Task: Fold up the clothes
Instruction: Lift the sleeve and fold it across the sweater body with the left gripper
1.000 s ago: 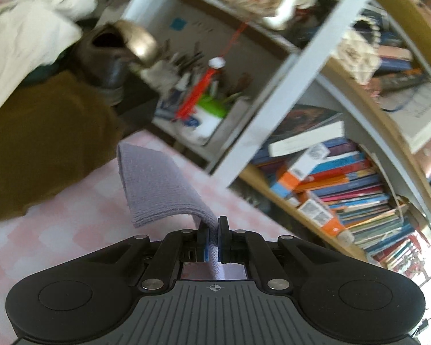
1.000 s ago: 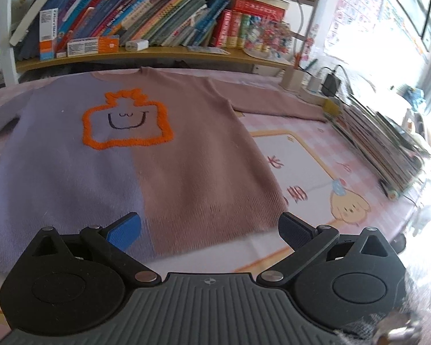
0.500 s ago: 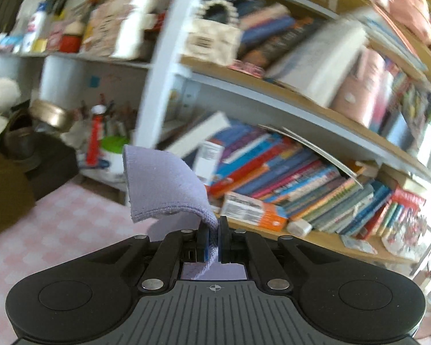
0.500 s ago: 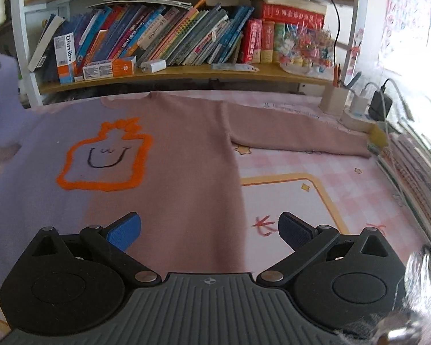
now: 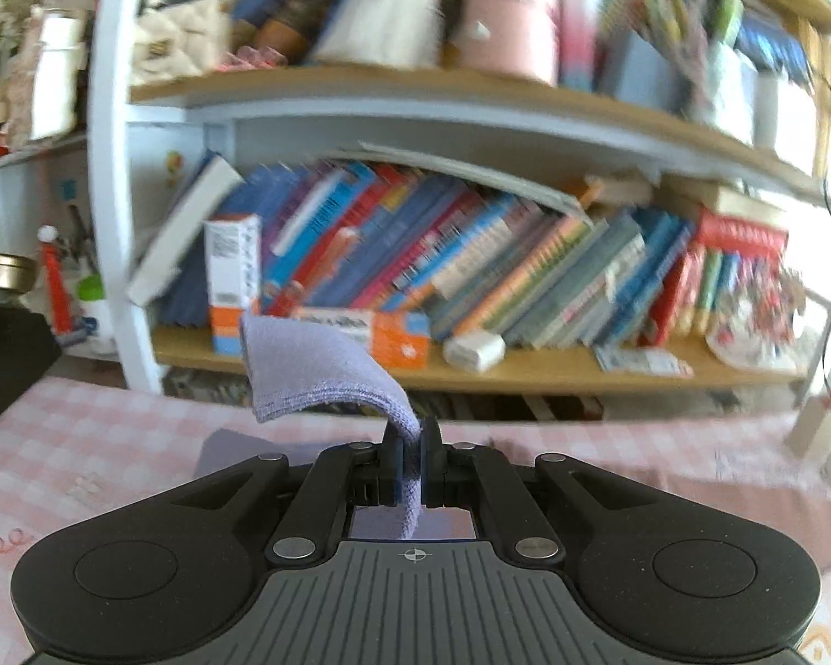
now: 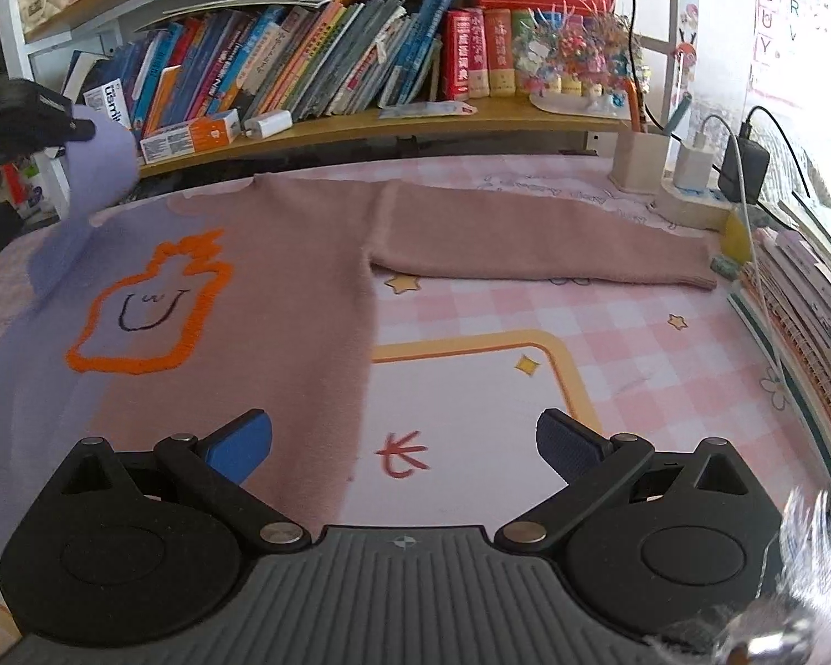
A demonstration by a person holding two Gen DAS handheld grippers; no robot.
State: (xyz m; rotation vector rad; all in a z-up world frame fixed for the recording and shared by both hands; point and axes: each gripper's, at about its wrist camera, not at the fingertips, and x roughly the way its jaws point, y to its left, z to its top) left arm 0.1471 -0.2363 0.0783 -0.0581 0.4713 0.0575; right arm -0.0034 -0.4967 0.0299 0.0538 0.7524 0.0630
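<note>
Sleeve [image 5: 316,371] carried rightward past bookshelf [image 5: 471,371] | left hand-held gripper [image 5: 410,463] still pinching it | right hand-held gripper [image 6: 404,443] wide, empty

The sweater [image 6: 282,299] is half lavender, half dusty pink, with an orange outlined motif [image 6: 149,305]; the bench [image 6: 609,332] cover is pink-and-white checked.

Soft matt knit sweater [image 6: 282,299] on a smooth printed tablecloth [image 6: 609,343].
</note>
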